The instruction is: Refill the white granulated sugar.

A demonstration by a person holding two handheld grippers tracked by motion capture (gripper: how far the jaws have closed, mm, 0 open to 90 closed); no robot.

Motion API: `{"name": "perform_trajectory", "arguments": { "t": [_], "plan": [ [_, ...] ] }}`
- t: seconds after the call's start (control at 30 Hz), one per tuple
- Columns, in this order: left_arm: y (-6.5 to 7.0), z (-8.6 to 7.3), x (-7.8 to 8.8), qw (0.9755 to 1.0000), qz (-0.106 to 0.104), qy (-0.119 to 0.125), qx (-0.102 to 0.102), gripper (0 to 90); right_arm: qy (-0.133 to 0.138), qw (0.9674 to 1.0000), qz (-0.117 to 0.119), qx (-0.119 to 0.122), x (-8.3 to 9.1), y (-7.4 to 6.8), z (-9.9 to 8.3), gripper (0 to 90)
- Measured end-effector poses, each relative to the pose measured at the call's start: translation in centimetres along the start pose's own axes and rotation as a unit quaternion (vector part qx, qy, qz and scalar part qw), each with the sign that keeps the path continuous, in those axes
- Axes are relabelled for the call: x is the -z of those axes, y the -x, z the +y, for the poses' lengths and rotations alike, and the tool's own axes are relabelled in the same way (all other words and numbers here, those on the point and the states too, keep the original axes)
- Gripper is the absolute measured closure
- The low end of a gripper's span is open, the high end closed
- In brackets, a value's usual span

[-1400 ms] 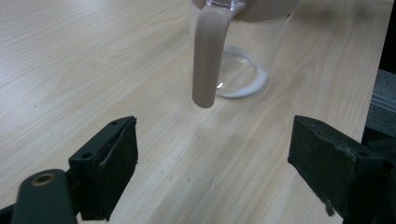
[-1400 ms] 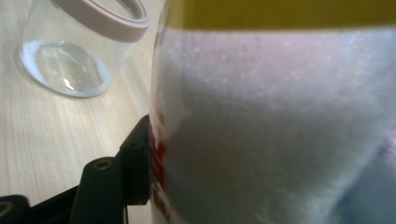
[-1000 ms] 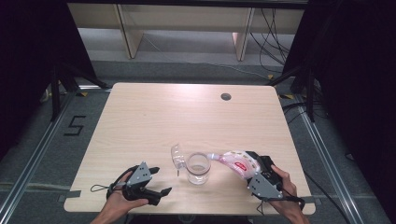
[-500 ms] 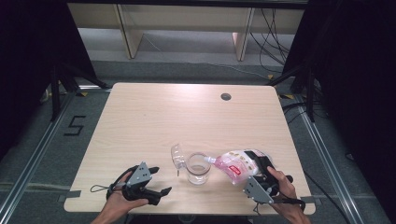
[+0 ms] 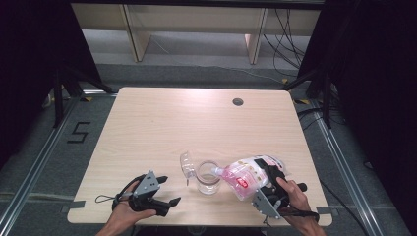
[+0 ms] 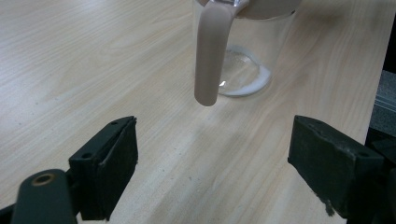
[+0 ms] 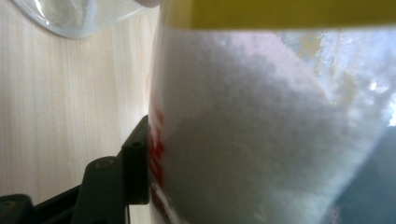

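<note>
A clear glass cup (image 5: 208, 178) stands near the table's front edge, with a clear lid part (image 5: 186, 165) tipped off its left side. In the left gripper view the cup (image 6: 247, 56) holds a thin layer of white powder, and a beige strip (image 6: 208, 56) hangs down its wall. My right gripper (image 5: 267, 183) is shut on a pouch (image 5: 248, 176) of white powder with a pink label. The pouch is tilted, its spout at the cup's rim. One pad (image 7: 135, 163) presses the pouch (image 7: 261, 130). My left gripper (image 5: 168, 190) rests open left of the cup, nothing between its fingers (image 6: 114, 163).
The wooden table (image 5: 162, 128) has a round cable hole (image 5: 238, 102) at the back right. Its front edge lies just below both hands. A "5" mark (image 5: 78, 132) is on the floor at the left. Shelving and cables stand beyond the far edge.
My right gripper has carried the pouch a little leftward, bringing its spout to the cup's rim. The left gripper has kept still.
</note>
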State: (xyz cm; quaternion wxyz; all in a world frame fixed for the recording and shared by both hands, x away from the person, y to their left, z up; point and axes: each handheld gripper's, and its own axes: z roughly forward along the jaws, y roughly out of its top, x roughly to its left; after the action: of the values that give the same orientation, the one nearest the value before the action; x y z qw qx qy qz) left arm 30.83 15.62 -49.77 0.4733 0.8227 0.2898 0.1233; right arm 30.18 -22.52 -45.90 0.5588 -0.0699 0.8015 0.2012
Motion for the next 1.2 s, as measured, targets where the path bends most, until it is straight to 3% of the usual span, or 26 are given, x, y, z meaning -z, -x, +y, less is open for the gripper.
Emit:
{"name": "perform_trajectory", "arguments": {
  "t": [0.03, 0.07, 0.1, 0.17, 0.2, 0.23, 0.27, 0.3, 0.33, 0.37, 0.4, 0.47, 0.53, 0.57, 0.63, 0.7, 0.73, 0.77, 0.83, 0.87, 1.0, 1.07, 1.17, 1.2],
  "plan": [
    [0.0, 0.0, 0.0, 1.0000, 0.000, -0.001, -0.002, 15.4, -0.007, 0.9993, 0.004, -0.036, 0.0, -0.5, -0.1, 39.4],
    [-0.1, 0.0, 0.1, 1.0000, 0.000, -0.003, -0.002, 15.4, -0.013, 0.9995, 0.000, -0.028, 0.0, -0.4, -0.1, 39.4],
    [-0.1, 0.0, 0.1, 1.0000, 0.002, -0.003, -0.006, 15.4, -0.010, 0.9999, 0.001, 0.000, 0.0, 0.0, -0.1, 39.4],
    [-0.2, 0.0, 0.1, 1.0000, 0.000, -0.007, -0.004, 15.4, -0.011, 0.9999, 0.004, 0.006, -0.1, 0.0, -0.1, 39.5],
    [-0.1, 0.0, 0.0, 1.0000, -0.001, -0.001, -0.002, 15.4, -0.020, 0.9996, 0.007, -0.019, 0.0, -0.3, -0.2, 39.5],
    [-0.1, 0.0, 0.0, 1.0000, -0.003, -0.003, -0.002, 15.4, -0.022, 0.9996, 0.009, -0.012, 0.0, -0.3, -0.1, 39.5],
    [0.0, 0.0, 0.0, 1.0000, -0.002, 0.002, -0.004, 15.4, -0.018, 0.9996, 0.001, 0.019, -0.1, 0.0, 0.0, 39.5],
    [-0.1, 0.0, 0.0, 1.0000, -0.003, 0.002, -0.009, 15.4, -0.031, 0.9995, 0.001, -0.011, 0.0, -0.6, -0.1, 39.6],
    [-0.2, 0.0, 0.0, 0.9999, -0.003, 0.000, -0.016, 15.4, -0.023, 0.9992, -0.001, 0.031, -0.1, -0.1, 0.1, 39.6],
    [-0.2, 0.0, 0.0, 0.9999, -0.002, -0.002, -0.016, 15.4, -0.028, 0.9996, -0.003, 0.011, 0.0, -0.4, 0.1, 39.6],
    [0.0, 0.0, 0.0, 1.0000, 0.001, -0.002, -0.002, 15.4, -0.024, 0.9996, -0.001, 0.012, 0.0, -0.3, 0.1, 39.7],
    [-0.1, 0.0, 0.0, 1.0000, 0.000, -0.002, -0.002, 15.4, -0.022, 0.9991, -0.010, 0.036, 0.0, -0.1, 0.3, 39.7],
    [-0.1, 0.0, 0.0, 1.0000, 0.000, -0.002, -0.002, 15.4, -0.023, 0.9994, -0.010, 0.025, -0.1, -0.2, 0.3, 39.8],
    [-0.1, 0.0, 0.0, 1.0000, 0.001, -0.002, -0.002, 15.4, -0.022, 0.9992, -0.011, 0.030, -0.1, -0.2, 0.3, 39.8],
    [-0.1, 0.0, 0.0, 1.0000, -0.001, -0.002, -0.003, 15.4, -0.021, 0.9978, -0.014, 0.061, -0.2, 0.2, 0.5, 39.9],
    [-0.1, 0.0, 0.0, 1.0000, -0.001, -0.002, -0.005, 15.4, -0.022, 0.9974, -0.021, 0.066, -0.3, 0.2, 0.6, 39.9],
    [0.0, -0.1, 0.0, 1.0000, -0.001, -0.002, -0.001, 15.4, -0.023, 0.9988, -0.016, 0.041, -0.4, -0.1, 0.5, 40.0],
    [-0.1, -0.1, -0.1, 1.0000, 0.000, -0.003, -0.001, 15.4, -0.022, 0.9990, -0.015, 0.037, -0.5, -0.1, 0.4, 40.0],
    [-0.1, -0.1, 0.0, 1.0000, 0.003, -0.006, -0.002, 15.4, -0.020, 0.9982, -0.019, 0.054, -0.6, 0.2, 0.4, 40.0],
    [0.0, -0.1, 0.0, 1.0000, 0.003, -0.005, 0.000, 15.4, -0.018, 0.9985, -0.020, 0.048, -0.8, 0.1, 0.3, 40.1],
    [-0.1, -0.1, -0.1, 1.0000, 0.004, -0.005, -0.003, 15.4, -0.015, 0.9972, -0.019, 0.070, -1.2, 0.4, 0.1, 40.1],
    [0.0, -0.1, -0.2, 1.0000, 0.003, -0.002, 0.001, 15.4, -0.017, 0.9974, -0.023, 0.065, -1.2, 0.3, 0.0, 40.2],
    [-0.1, -0.1, -0.2, 1.0000, 0.000, -0.007, -0.005, 15.4, -0.016, 0.9955, -0.026, 0.090, -1.3, 0.6, -0.1, 40.3],
    [-0.1, -0.1, -0.2, 1.0000, 0.000, -0.007, -0.004, 15.4, -0.009, 0.9931, -0.027, 0.114, -1.5, 0.9, 0.0, 40.3]
  ]
}}
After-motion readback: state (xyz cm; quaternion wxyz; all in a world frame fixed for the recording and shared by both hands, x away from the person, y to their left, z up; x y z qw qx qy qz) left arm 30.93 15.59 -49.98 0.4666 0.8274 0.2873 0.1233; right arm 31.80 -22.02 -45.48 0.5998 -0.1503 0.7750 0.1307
